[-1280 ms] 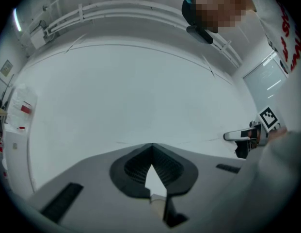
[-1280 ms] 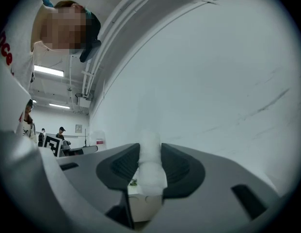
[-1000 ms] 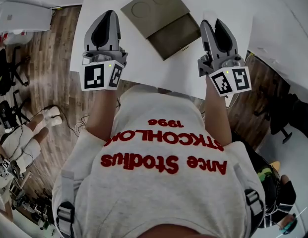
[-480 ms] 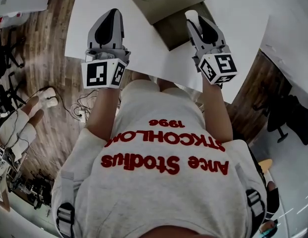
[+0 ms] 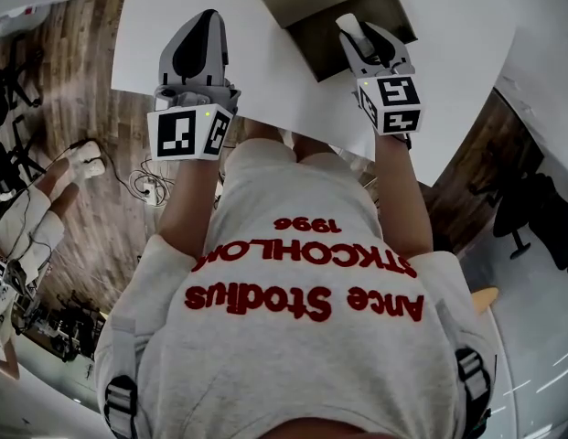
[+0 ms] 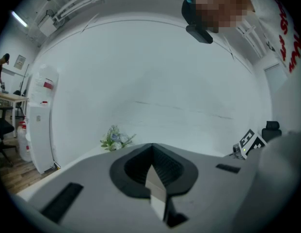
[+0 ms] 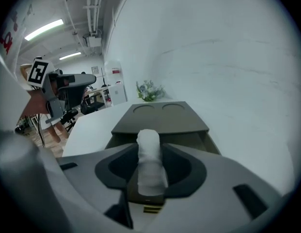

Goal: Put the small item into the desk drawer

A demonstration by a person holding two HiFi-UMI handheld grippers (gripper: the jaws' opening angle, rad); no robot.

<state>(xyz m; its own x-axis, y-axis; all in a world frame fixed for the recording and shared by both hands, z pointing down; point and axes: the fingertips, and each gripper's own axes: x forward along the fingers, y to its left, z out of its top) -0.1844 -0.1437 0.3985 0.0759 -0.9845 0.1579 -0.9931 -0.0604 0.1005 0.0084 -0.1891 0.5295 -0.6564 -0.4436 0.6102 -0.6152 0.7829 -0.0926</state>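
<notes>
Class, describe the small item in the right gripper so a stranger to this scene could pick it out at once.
On the white desk sits an olive-brown drawer unit with its drawer open. Right before it, the right gripper, jaws opening, has a small roll standing between them. It alone is white and soft-looking against the dark grey jaws.

From where I stand, the person wears a light grey short-sleeved T-shirt [image 5: 302,364] with three lines of bold red lettering [image 5: 302,302] across the front, the smallest reading 1996. A black strap [image 5: 122,399] with grey buckles runs down each side
</notes>
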